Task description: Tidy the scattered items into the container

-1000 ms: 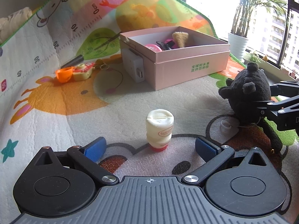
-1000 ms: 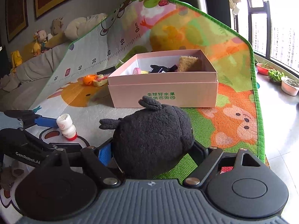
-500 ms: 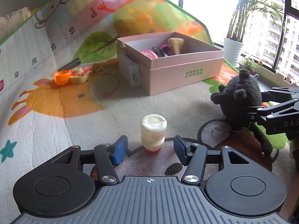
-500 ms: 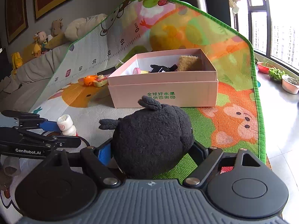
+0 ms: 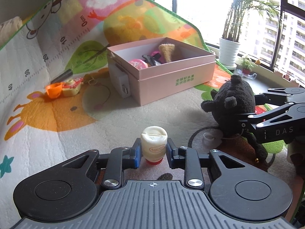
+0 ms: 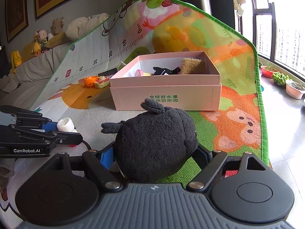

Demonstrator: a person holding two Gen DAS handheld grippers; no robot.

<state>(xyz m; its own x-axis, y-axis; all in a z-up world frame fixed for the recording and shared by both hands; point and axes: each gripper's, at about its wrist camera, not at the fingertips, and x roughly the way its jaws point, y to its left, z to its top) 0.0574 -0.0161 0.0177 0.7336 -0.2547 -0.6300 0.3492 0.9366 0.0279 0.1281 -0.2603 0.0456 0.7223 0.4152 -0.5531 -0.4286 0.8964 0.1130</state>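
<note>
The left gripper, marked "GenRobot.AI", clamps the small cream bottle; the right gripper seemingly grasps the black plush toy. Both rest on the colourful play mat before the pink cardboard box bearing green Chinese writing.

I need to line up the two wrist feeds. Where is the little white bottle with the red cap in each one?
Left wrist: small white bottle at lower centre, upside down on its red cap, pinched between the left gripper pads.
Right wrist: same bottle at the far left edge, in that gripper's tips.
Shared landmark: the pink box with green lettering.
</note>
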